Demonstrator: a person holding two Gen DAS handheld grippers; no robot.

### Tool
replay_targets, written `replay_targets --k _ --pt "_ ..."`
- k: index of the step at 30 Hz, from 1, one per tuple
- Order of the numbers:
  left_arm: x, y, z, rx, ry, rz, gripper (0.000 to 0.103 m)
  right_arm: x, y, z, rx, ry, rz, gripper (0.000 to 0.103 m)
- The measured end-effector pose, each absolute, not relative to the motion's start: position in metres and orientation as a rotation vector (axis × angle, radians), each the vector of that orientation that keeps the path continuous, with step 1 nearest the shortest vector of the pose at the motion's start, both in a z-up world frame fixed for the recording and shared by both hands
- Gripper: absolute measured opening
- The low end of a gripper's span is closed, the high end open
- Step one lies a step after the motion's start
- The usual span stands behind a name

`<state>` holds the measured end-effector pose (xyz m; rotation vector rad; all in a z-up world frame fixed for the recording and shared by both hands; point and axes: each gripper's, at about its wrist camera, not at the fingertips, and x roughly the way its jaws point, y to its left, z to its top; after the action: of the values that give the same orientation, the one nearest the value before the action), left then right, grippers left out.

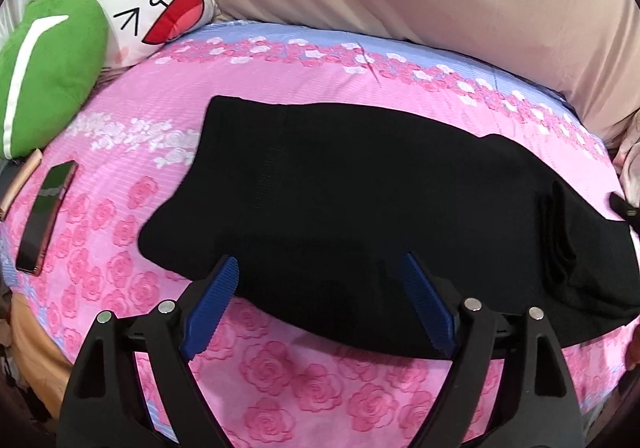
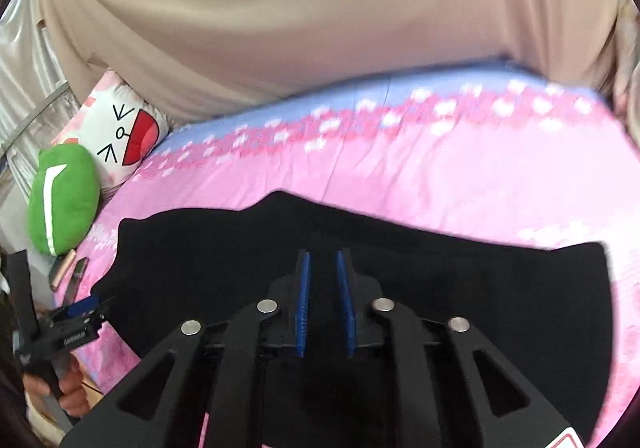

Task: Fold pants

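Basically, black pants [image 1: 360, 215] lay folded across the pink floral sheet [image 1: 248, 388]. Left gripper [image 1: 318, 284] was spread wide at their near edge, holding nothing. Right gripper [image 2: 322, 280] was clamped on a pants fold. Phone [image 1: 44, 215], green plush [image 1: 52, 71] and cartoon pillow [image 1: 160, 3] sat left, clear of the work.

On the black body of the left claw [image 2: 86, 306], seen at the lower left of the right wrist view, there is small white lettering, too small and blurred to read. A red-edged white sign [image 2: 566, 441] shows at the bottom edge of the same view, cut off. No other writing can be read.
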<state>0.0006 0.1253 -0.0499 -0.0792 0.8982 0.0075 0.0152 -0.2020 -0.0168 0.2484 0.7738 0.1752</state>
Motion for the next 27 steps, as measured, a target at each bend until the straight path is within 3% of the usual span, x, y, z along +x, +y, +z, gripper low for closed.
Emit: replay_targets --k 6,9,13,15,20,23,25,27 --pt "-0.002 0.131 -0.049 -0.073 0.898 0.025 0.086 0.064 -0.174 -0.069 0.182 0.880 0.179 0.018" --pt "0.001 0.140 -0.051 -0.081 0.906 0.046 0.086 0.062 -0.158 -0.059 0.082 0.860 0.160 0.017" --pt "0.001 0.149 -0.051 -0.094 0.898 0.059 0.086 0.041 -0.185 -0.037 0.206 0.809 0.164 0.017" --pt "0.001 0.154 -0.053 -0.113 0.898 0.064 0.086 0.048 -0.175 -0.060 0.163 0.911 0.190 0.017" --pt "-0.002 0.198 -0.060 -0.367 0.909 0.079 0.086 0.033 -0.161 -0.046 0.124 0.834 0.136 0.017" --pt "-0.009 0.236 -0.068 -0.527 0.907 0.132 0.089 0.011 -0.161 -0.034 0.146 0.793 0.166 0.029" --pt "-0.007 0.256 -0.077 -0.618 0.923 0.136 0.089 -0.004 -0.162 -0.033 0.124 0.783 0.150 0.043" --pt "0.000 0.262 -0.084 -0.674 0.937 0.105 0.089 -0.015 -0.164 -0.035 0.123 0.779 0.136 0.044"
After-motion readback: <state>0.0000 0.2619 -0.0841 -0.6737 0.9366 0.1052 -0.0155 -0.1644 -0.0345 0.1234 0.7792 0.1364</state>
